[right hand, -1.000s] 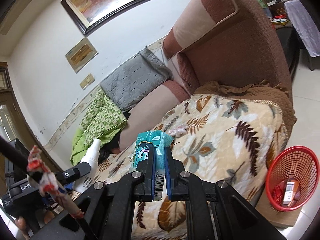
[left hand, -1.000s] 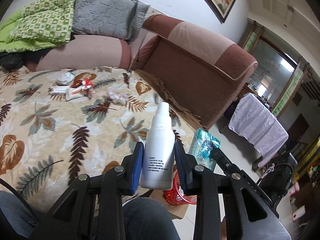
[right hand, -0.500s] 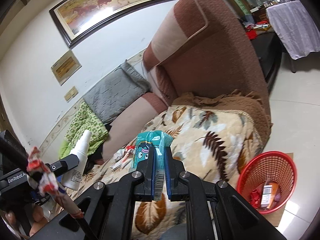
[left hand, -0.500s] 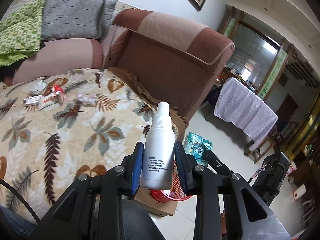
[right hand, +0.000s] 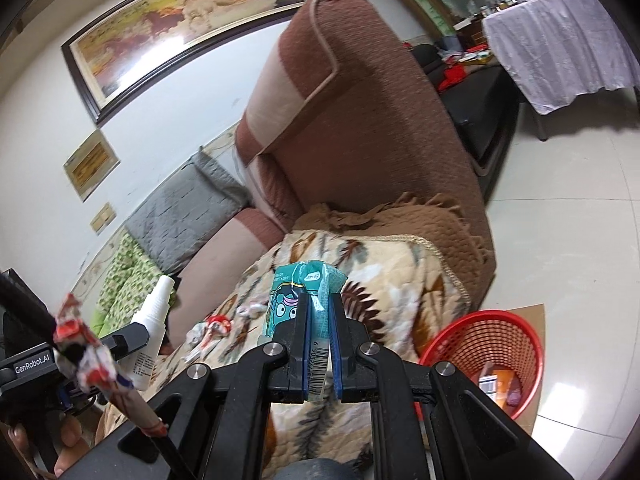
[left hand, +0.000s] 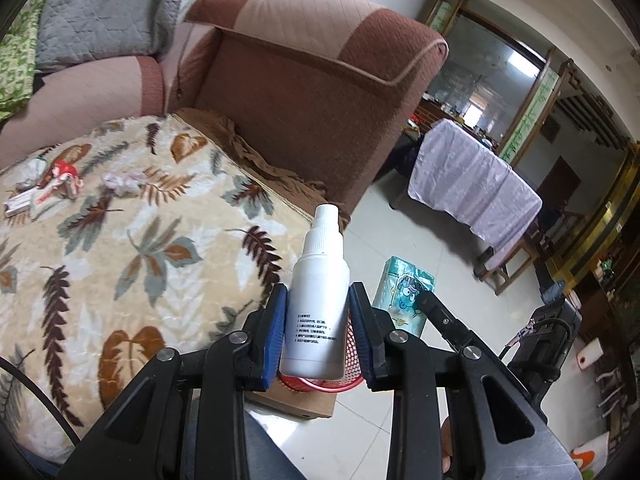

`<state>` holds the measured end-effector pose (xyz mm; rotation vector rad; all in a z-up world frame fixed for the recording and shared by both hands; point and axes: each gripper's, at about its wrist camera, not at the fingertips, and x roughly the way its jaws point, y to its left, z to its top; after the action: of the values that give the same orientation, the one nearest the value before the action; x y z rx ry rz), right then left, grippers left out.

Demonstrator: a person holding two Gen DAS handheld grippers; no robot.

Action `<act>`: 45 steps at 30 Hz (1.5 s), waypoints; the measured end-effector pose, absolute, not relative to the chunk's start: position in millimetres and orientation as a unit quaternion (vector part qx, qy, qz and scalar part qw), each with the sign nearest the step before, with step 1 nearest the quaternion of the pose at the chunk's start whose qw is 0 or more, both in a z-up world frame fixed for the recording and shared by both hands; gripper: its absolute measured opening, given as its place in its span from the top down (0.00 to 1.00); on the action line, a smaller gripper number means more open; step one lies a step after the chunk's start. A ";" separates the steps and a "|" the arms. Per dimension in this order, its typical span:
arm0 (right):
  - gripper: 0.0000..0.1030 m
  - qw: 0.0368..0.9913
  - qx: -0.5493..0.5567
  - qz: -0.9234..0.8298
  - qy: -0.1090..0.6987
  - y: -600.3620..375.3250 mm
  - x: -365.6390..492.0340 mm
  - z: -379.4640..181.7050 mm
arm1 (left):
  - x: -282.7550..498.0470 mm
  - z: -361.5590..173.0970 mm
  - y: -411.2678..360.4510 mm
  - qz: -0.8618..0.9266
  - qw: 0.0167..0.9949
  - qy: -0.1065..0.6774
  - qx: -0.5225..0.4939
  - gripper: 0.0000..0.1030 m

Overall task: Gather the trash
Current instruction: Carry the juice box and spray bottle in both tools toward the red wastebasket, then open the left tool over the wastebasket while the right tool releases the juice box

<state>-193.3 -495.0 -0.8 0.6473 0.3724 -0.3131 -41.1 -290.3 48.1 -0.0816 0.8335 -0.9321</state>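
Left gripper point(left hand: 318, 332): clamped with blue pads on a white plastic spray bottle point(left hand: 318, 304), upright, cap pointing up, black print on its lower half.
Right gripper point(right hand: 319, 340): pinched tight on a teal tissue pack with a cartoon face point(right hand: 304, 292), barcode edge showing between the pads.
Tissue pack in the left view: visible just right of the bottle, at the tip of the other black gripper.
Red plastic mesh basket point(right hand: 486, 344): on a flat piece of brown cardboard point(right hand: 532, 312) on the pale tiled floor, beside the sofa seat; small boxes and wrappers inside.
Basket in the left view: red rim point(left hand: 320, 386) peeking out directly below the bottle's base.
Leaf-patterned beige blanket point(left hand: 132, 248): spread over the seat of the brown-and-pink sofa point(left hand: 316, 80).
Remaining litter point(left hand: 60, 176): red-and-white wrappers, a flat white box and crumpled tissue clustered on the far part of the blanket, well apart from both grippers.
Cushions: grey quilted cushion point(left hand: 100, 12) and green patterned one against the sofa back.
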 end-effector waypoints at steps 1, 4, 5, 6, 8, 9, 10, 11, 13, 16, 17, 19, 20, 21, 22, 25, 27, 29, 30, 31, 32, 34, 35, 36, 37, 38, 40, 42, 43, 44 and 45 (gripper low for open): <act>0.92 0.919 0.315 -0.156 0.181 -496.8 -193.9 -1.6 | -40.1 44.7 -296.7 -0.439 0.806 0.395 -0.035 0.71; 0.92 0.917 0.311 -0.171 0.182 -506.5 -198.1 -5.7 | -37.3 35.2 -310.8 -0.445 0.798 0.406 -0.025 0.71; 0.92 0.916 0.311 -0.175 0.182 -508.1 -198.6 -7.1 | -36.6 30.3 -317.1 -0.448 0.794 0.410 -0.020 0.71; 0.92 0.915 0.311 -0.181 0.184 -512.0 -199.7 -9.5 | -36.2 27.0 -321.9 -0.449 0.793 0.413 -0.016 0.71; 0.92 0.911 0.315 -0.187 0.188 -518.8 -200.3 -15.1 | -34.7 18.3 -333.5 -0.451 0.788 0.420 -0.007 0.71; 0.92 0.909 0.318 -0.192 0.190 -523.4 -200.9 -18.8 | -32.6 14.3 -338.3 -0.453 0.784 0.425 -0.006 0.71; 0.92 0.906 0.322 -0.197 0.192 -528.8 -201.8 -23.5 | -31.5 10.1 -343.4 -0.456 0.779 0.430 -0.005 0.71; 0.92 0.903 0.325 -0.200 0.195 -533.1 -202.5 -27.4 | -30.1 4.4 -351.1 -0.459 0.774 0.435 -0.002 0.71; 0.92 0.900 0.329 -0.206 0.201 -539.4 -204.3 -34.6 | -27.5 -5.6 -363.9 -0.463 0.767 0.443 0.002 0.71; 0.92 0.890 0.339 -0.218 0.213 -550.9 -207.7 -50.1 | -24.4 -23.4 -384.5 -0.471 0.751 0.463 0.010 0.71; 0.92 0.888 0.343 -0.221 0.215 -554.0 -208.4 -53.8 | -23.8 -29.6 -390.9 -0.471 0.747 0.470 0.014 0.71; 0.92 0.879 0.354 -0.231 0.220 -562.3 -211.1 -64.5 | -22.0 -43.3 -404.1 -0.471 0.738 0.483 0.023 0.71; 0.92 0.877 0.356 -0.235 0.222 -564.3 -212.0 -67.7 | -21.3 -50.3 -410.4 -0.471 0.734 0.488 0.026 0.71; 0.92 0.873 0.359 -0.242 0.226 -568.5 -213.0 -72.6 | -20.3 -56.2 -414.8 -0.471 0.731 0.493 0.028 0.71; 0.92 0.870 0.361 -0.247 0.229 -570.7 -213.4 -76.0 | -18.9 -62.6 -419.9 -0.470 0.728 0.498 0.030 0.71; 0.92 0.860 0.369 -0.258 0.238 -578.5 -215.0 -86.5 | -13.9 -83.2 -432.0 -0.470 0.714 0.519 0.028 0.71; 0.92 0.856 0.372 -0.265 0.242 -581.8 -216.6 -92.2 | -12.8 -94.8 -438.4 -0.468 0.706 0.531 0.029 0.71; 0.92 0.851 0.375 -0.270 0.248 -585.7 -218.1 -98.7 | -12.2 -106.9 -443.5 -0.467 0.699 0.540 0.033 0.71; 0.92 0.849 0.376 -0.272 0.250 -586.3 -218.1 -100.9 | -12.2 -110.6 -445.2 -0.466 0.698 0.543 0.035 0.71; 0.92 0.848 0.377 -0.274 0.253 -587.2 -218.2 -103.5 | -11.8 -116.4 -448.1 -0.465 0.694 0.548 0.037 0.71; 0.92 0.847 0.377 -0.276 0.255 -588.0 -217.5 -105.5 | -13.0 -119.3 -449.5 -0.464 0.693 0.551 0.039 0.71; 0.92 0.844 0.378 -0.278 0.259 -589.5 -216.3 -108.9 | -12.1 -125.7 -454.1 -0.462 0.689 0.557 0.042 0.71; 0.92 0.844 0.378 -0.279 0.260 -589.7 -216.2 -110.2 | -11.8 -127.5 -455.8 -0.462 0.687 0.559 0.043 0.71; 0.92 0.843 0.378 -0.281 0.260 -590.8 -216.5 -111.2 | -11.6 -128.9 -457.1 -0.463 0.686 0.560 0.045 0.71; 0.92 0.842 0.378 -0.282 0.260 -591.4 -216.1 -111.8 | -11.2 -130.6 -460.0 -0.462 0.684 0.562 0.046 0.71; 0.91 0.842 0.379 -0.282 0.260 -592.0 -215.1 -112.9 | -10.7 -132.7 -462.8 -0.462 0.682 0.565 0.049 0.71; 0.91 0.841 0.376 -0.286 0.263 -592.9 -213.9 -114.2 | -10.8 -134.3 -465.3 -0.462 0.678 0.569 0.053 0.70; 0.89 0.838 0.377 -0.290 0.268 -593.3 -211.5 -116.6 | -9.5 -138.2 -467.9 -0.459 0.677 0.574 0.054 0.70; 0.88 0.834 0.378 -0.293 0.275 -594.5 -210.4 -118.9 | -8.7 -139.8 -468.6 -0.457 0.675 0.577 0.053 0.66; 0.85 0.831 0.381 -0.293 0.280 -595.5 -209.6 -120.7 | -7.4 -142.4 -468.9 -0.456 0.670 0.584 0.051 0.58; 0.84 0.830 0.384 -0.293 0.280 -596.3 -210.7 -121.8 | -5.9 -144.0 -468.7 -0.454 0.668 0.588 0.048 0.57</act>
<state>-210.7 -596.3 -121.8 0.8156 0.5936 -0.6208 -5.9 -468.7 -144.0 0.1082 1.3254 -1.0252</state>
